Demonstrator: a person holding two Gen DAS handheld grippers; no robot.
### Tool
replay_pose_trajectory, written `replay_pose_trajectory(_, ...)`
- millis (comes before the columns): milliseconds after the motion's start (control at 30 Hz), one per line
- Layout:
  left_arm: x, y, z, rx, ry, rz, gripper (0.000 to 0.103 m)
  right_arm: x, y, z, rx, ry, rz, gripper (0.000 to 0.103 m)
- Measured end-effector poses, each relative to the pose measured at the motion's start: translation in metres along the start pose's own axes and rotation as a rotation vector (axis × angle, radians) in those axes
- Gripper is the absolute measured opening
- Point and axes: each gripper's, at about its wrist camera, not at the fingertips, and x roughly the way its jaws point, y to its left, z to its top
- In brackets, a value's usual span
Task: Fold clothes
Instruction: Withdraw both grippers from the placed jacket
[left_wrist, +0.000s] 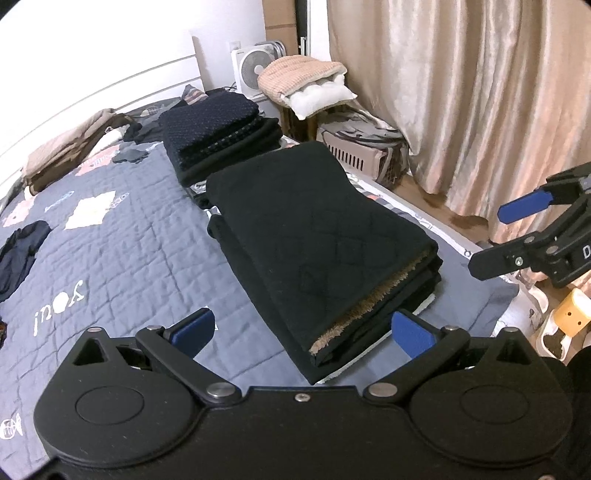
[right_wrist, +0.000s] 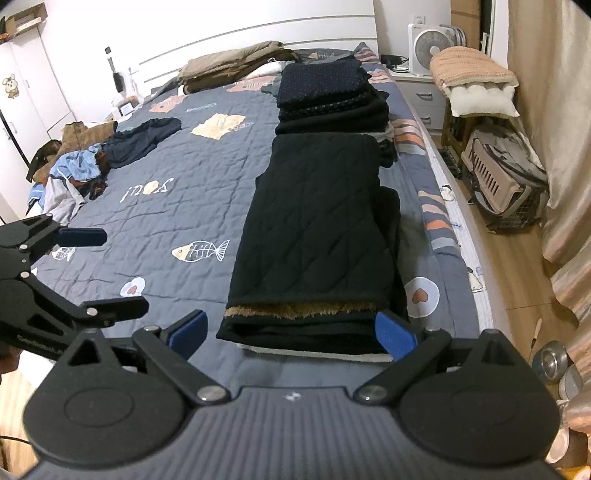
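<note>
Clothes here mean the black quilted garment (right_wrist: 317, 236), lying folded flat on the bed (right_wrist: 147, 229) near a neat stack (right_wrist: 328, 96), so the left gripper (left_wrist: 301, 332) and right gripper (right_wrist: 291, 328) both hang wide open, holding nothing.

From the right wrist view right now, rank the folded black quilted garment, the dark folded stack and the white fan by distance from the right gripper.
1. Folded black quilted garment, just ahead of the right gripper.
2. Dark folded stack, beyond it.
3. White fan, far right, off the bed.

a white box fan (right_wrist: 428, 48) stands beside beige satin curtains (left_wrist: 480, 92), near a grey plastic pet carrier (right_wrist: 496, 181) on the wooden floor (right_wrist: 517, 280).
</note>
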Motion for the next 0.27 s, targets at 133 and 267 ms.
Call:
replay_pose_trajectory(133, -0.0010, 0.0027, -0.0010, -0.006, -0.004, 0.001, 0.103, -0.0002, 0.0011, 0.0009, 0.001, 0.000, -0.004, 0.097)
replay_pose_trajectory(267, -0.0015, 0.0050, 0.0002, -0.017, -0.009, -0.019, 0.103, 0.0005, 0.0020, 0.0016, -0.003, 0.001, -0.003, 0.097)
